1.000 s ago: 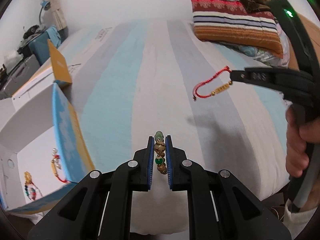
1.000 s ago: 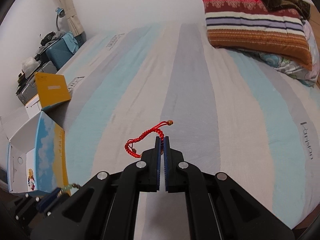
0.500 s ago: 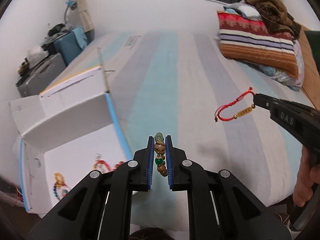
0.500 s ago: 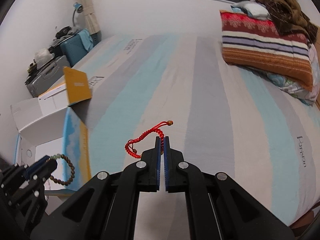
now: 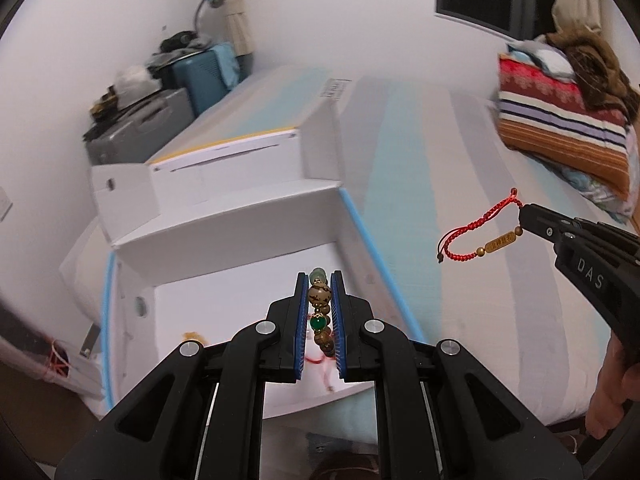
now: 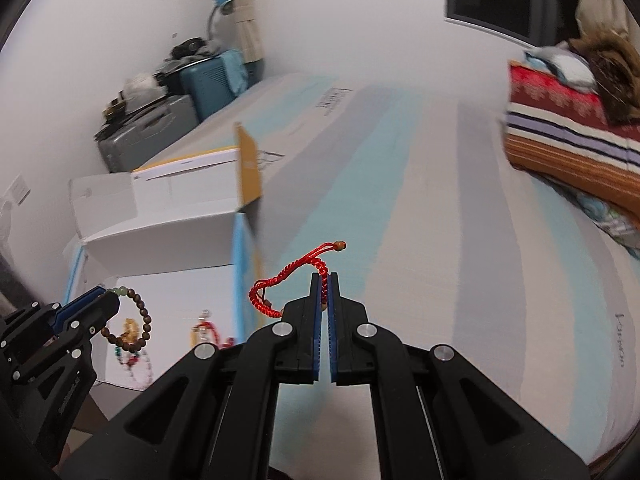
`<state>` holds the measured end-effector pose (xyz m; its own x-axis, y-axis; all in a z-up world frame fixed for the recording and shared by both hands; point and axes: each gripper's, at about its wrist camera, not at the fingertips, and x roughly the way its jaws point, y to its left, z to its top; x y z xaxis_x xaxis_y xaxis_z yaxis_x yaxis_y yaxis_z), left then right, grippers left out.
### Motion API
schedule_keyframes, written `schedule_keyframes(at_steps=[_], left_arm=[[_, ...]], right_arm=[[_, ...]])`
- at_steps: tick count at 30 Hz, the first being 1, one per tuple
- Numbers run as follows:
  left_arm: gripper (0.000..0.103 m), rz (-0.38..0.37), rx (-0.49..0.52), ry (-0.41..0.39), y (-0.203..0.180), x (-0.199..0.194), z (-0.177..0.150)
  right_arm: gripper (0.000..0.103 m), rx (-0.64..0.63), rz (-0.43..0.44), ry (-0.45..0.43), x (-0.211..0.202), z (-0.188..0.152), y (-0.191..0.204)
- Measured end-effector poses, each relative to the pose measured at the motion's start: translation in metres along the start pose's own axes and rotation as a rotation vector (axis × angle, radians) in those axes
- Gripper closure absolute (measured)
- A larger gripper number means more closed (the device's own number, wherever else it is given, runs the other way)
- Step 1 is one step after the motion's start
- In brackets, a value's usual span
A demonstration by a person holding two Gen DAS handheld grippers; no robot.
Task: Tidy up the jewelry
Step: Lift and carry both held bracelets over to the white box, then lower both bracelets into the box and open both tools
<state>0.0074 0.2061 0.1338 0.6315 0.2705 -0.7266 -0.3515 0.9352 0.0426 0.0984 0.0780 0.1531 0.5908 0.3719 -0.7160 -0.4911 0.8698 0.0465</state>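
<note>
now the left gripper (image 5: 318,312) pinches a bead bracelet (image 5: 320,314) over the open box (image 5: 248,248), due a release; the right gripper (image 6: 325,292) clamps a red cord bracelet (image 6: 288,280), waiting beside.

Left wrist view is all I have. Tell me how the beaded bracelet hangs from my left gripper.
Observer: In the right wrist view, the beaded bracelet hangs as an open loop from the tip of the left gripper, above the floor of the white box.
Operator: Report what already lies in that box.
Observer: A yellow piece shows through the loop. A red-and-gold piece lies farther toward the box's blue wall.
</note>
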Motion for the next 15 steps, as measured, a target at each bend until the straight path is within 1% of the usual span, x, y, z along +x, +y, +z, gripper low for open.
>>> schedule_keyframes(at_steps=[9, 15], left_arm=[[0.092, 0.047, -0.087, 0.036, 0.065, 0.010, -0.017], [0.092, 0.064, -0.130, 0.080, 0.096, 0.031, -0.033]], right_arm=[[0.101, -0.083, 0.054, 0.034, 0.026, -0.003, 0.068], [0.101, -0.123, 0.065, 0.082, 0.056, -0.018, 0.092]])
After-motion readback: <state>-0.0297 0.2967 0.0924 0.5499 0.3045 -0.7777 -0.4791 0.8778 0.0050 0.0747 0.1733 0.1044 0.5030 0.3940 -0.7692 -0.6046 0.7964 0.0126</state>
